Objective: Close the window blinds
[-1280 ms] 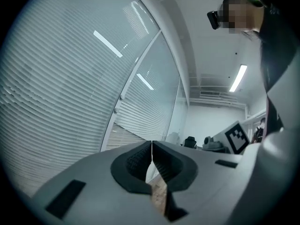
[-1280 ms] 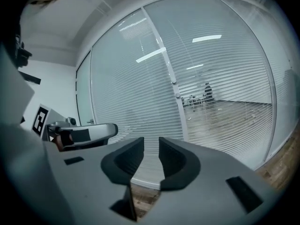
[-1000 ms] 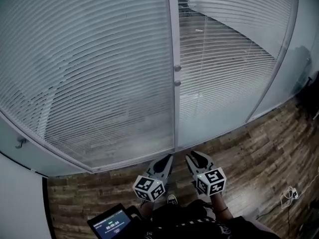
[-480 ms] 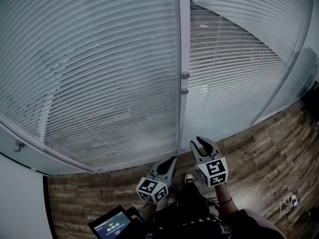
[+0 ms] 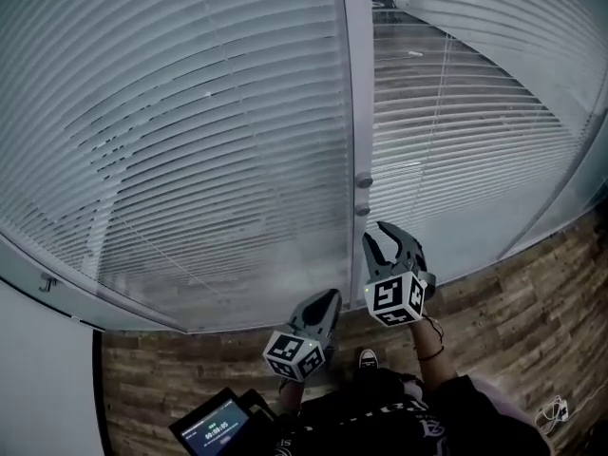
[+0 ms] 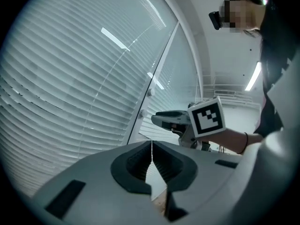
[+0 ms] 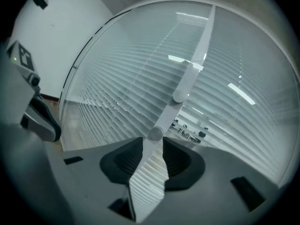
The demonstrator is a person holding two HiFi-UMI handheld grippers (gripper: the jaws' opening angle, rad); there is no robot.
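White slatted blinds (image 5: 190, 141) hang behind glass panels, and the slats of the right panel (image 5: 446, 112) stand more open. Two round knobs (image 5: 363, 180) sit one above the other on the vertical frame (image 5: 353, 84) between the panels. My right gripper (image 5: 385, 238) is raised just below and right of the lower knob (image 5: 362, 210), and it is open. In the right gripper view the lower knob (image 7: 153, 134) lies just ahead of the gap between the jaws; contact cannot be told. My left gripper (image 5: 324, 302) hangs lower and is shut on nothing, with its tips (image 6: 151, 143) meeting.
Dark wood floor (image 5: 513, 312) runs along the foot of the glass. A small screen (image 5: 211, 430) shows at the bottom left and cables (image 5: 554, 411) lie at the bottom right. A small metal bracket (image 5: 46, 283) sits on the left frame. The person's torso fills the lower edge.
My right gripper has risen toward the two knobs on the frame. The left gripper stays low. The head view has drawn closer to the blinds.
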